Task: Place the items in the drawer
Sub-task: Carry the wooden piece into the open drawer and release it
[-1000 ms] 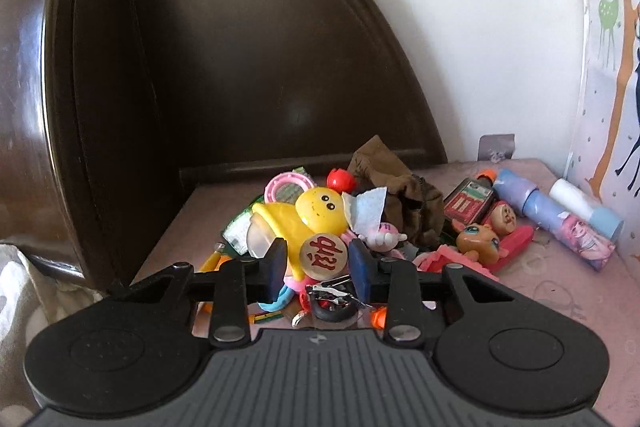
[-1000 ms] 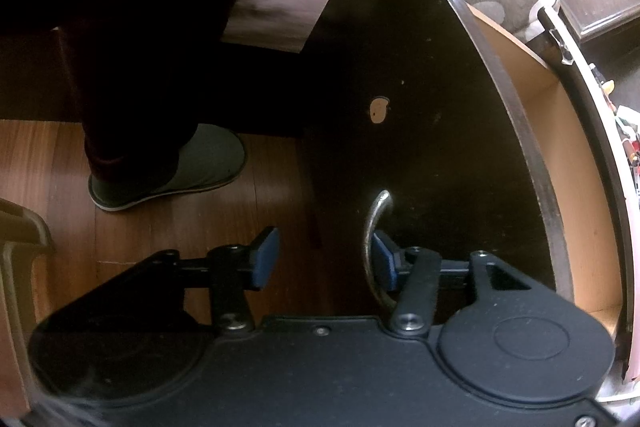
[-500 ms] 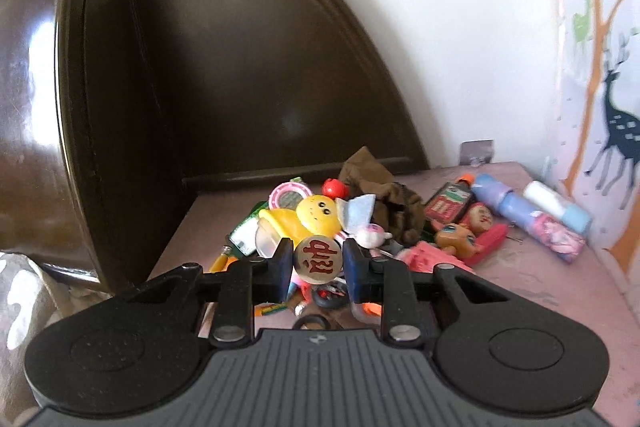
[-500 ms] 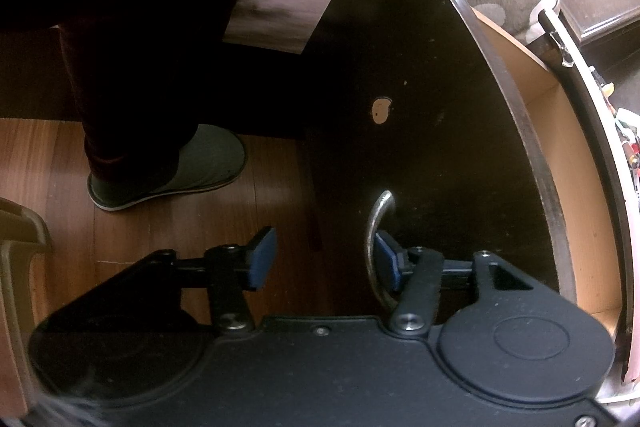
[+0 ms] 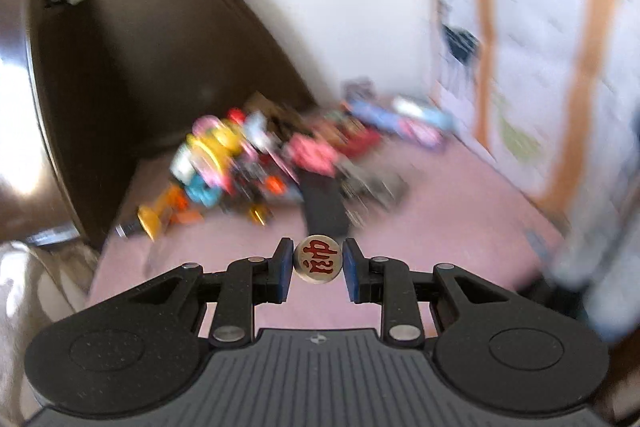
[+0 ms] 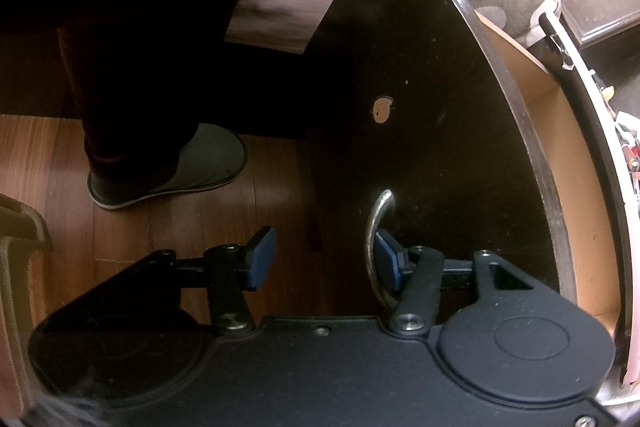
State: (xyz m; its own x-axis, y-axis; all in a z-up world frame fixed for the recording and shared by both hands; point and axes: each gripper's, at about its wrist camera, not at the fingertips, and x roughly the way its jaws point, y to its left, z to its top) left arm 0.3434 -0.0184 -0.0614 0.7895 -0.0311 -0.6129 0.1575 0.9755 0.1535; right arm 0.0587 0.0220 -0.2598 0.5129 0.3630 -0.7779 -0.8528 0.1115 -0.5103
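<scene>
My left gripper (image 5: 317, 264) is shut on a round beige chess piece (image 5: 318, 259) with a red character, held above the pink tabletop (image 5: 440, 211). A blurred pile of toys (image 5: 256, 155) lies farther back by the dark headboard. My right gripper (image 6: 325, 257) is open; its right finger sits behind the curved metal handle (image 6: 378, 227) of the dark drawer front (image 6: 420, 107). The drawer is pulled out and its light wooden inside (image 6: 568, 187) shows at the right.
A dark wooden headboard (image 5: 120, 75) rises at the left; a wall with a tree and deer pattern (image 5: 540, 47) stands at the right. Below the drawer are a wooden floor (image 6: 160, 219), a person's grey slipper (image 6: 180, 167) and a dark trouser leg.
My left gripper has closed on the chess piece and pulled it back and away from the toy pile, swinging right; the view is blurred. The right gripper stays at the handle.
</scene>
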